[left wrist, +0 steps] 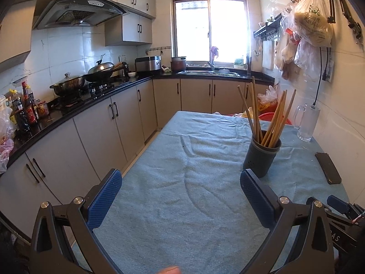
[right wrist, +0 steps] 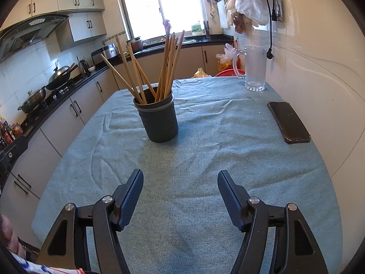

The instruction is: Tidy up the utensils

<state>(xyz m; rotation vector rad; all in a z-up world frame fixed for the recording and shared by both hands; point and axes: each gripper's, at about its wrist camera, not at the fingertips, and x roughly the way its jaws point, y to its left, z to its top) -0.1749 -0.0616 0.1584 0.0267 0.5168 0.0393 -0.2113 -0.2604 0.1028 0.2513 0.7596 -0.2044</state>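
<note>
**Chopsticks stand in their holder; both tongs gape empty**

The tabletop (right wrist: pixel 205 159), covered with a wrinkled blue-green cloth, is the largest thing in view, with the kitchen's grey cabinets and black worktop running along its left side and a white wall on its right. The dark cylindrical chopstick holder (right wrist: pixel 159 121) stands upright on the cloth and serves as the landmark. Beyond the holder and to its right, near the wall, stands a clear glass mug (right wrist: pixel 254 68) with a handle. To the right of the holder, well apart from it and nearer the wall, a black phone (right wrist: pixel 288 121) lies flat on the cloth.

The wooden chopsticks (right wrist: pixel 167 68) are inside the holder, their upper ends fanning out above its rim, some leaning left, others bunched to the right.

The right tongs (right wrist: pixel 180 178) hover over the bare cloth on the near side of the holder, apart from it, jaws spread wide with nothing between them. The left tongs (left wrist: pixel 181 179) hang to the left of the holder, jaws likewise wide apart and empty; the right blue pad overlaps the base of the holder in that view, though contact cannot be judged.
</note>
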